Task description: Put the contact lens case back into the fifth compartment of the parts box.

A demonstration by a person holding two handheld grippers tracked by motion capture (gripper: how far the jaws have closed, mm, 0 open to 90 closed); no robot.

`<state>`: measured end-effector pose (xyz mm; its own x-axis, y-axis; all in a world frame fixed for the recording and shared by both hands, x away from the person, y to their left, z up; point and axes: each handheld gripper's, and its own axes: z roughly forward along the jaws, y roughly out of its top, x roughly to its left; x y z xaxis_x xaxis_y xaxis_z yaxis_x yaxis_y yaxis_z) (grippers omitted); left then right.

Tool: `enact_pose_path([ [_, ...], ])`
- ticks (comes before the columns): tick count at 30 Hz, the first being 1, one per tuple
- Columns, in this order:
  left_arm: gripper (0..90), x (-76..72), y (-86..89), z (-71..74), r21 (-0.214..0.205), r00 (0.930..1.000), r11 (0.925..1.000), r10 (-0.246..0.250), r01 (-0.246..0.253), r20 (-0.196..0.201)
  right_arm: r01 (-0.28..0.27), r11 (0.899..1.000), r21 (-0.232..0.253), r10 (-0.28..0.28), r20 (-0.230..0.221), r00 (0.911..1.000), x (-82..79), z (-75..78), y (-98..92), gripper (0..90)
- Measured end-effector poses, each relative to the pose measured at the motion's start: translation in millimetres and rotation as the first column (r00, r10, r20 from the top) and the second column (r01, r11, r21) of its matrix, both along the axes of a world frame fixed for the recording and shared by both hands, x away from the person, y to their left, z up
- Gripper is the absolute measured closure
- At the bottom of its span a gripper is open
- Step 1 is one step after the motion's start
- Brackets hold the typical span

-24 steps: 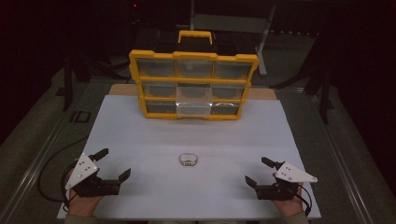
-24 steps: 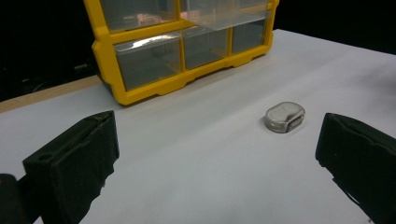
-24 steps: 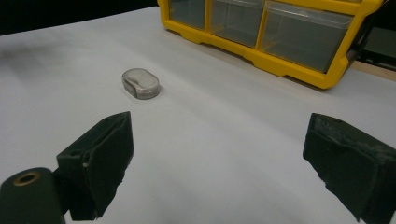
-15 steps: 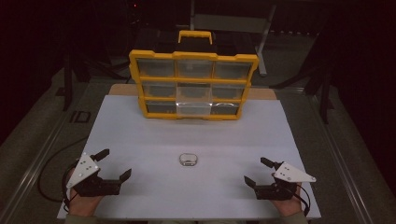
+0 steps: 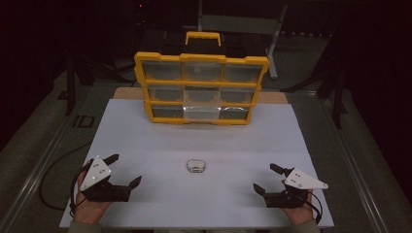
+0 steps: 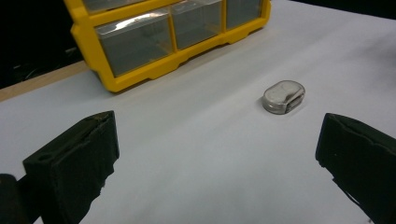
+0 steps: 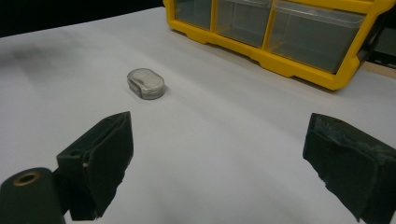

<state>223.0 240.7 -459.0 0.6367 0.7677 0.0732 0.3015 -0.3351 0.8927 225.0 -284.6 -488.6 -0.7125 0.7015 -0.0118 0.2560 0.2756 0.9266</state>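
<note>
**Both grippers spread wide, small case untouched between them**

Left gripper (image 5: 125,170): fingers (image 6: 74,161) spread fully apart, nothing between them, no contact with anything but air above the white sheet. Right gripper (image 5: 273,177): fingers (image 7: 100,156) likewise wide apart and empty. Each is held in a hand at the near edge of the desk (image 5: 145,141), a grey three-cornered plate on top of each.

Landmark: the small grey rounded case (image 5: 196,166). It lies flat on the white sheet, well apart from both grippers and roughly midway between them, slightly farther from the person than either. The left gripper sits to the case's left and nearer the person; the right gripper sits to its right and nearer the person. In the left gripper view the case (image 6: 283,96) appears beyond the fingers, nearer the right-hand one; in the right gripper view the case (image 7: 145,83) appears beyond the fingers, above the left-hand one. Its top looks translucent, with a lighter shape inside; contents cannot be made out.

Beyond the case, at the far side of the sheet, stands a yellow organizer box (image 5: 200,88) with clear compartments in three rows, tilted back and carrying a yellow handle on top. Box and case are well apart. A cable trails from the left gripper off the desk's left edge.
</note>
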Motion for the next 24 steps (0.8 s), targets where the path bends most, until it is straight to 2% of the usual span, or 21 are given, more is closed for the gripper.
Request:
enact_pose_path([
  [9,0.0,13.2,-17.4,10.1,0.054,0.9982,0.9968,-0.06,0.06,-0.004,-0.002,1.0,-0.003,0.002,-0.007,1.0,1.2,-2.3,0.4,8.8],
  [14,0.0,23.3,-28.6,15.7,0.089,0.995,0.991,-0.1,0.1,-0.006,-0.002,1.0,-0.003,0.001,-0.009,1.0,1.5,-3.0,0.1,8.8],
  [17,0.0,29.5,-34.4,17.1,0.097,0.9928,0.9881,-0.119,0.119,-0.013,-0.004,1.0,-0.006,0.004,-0.011,0.9999,1.6,-3.2,0.3,8.8],
  [24,0.0,41.8,-46.1,16.9,0.129,0.9867,0.9784,-0.157,0.162,-0.042,-0.01,1.0,-0.008,0.01,-0.016,0.9998,1.8,-4.2,1.3,8.8],
])
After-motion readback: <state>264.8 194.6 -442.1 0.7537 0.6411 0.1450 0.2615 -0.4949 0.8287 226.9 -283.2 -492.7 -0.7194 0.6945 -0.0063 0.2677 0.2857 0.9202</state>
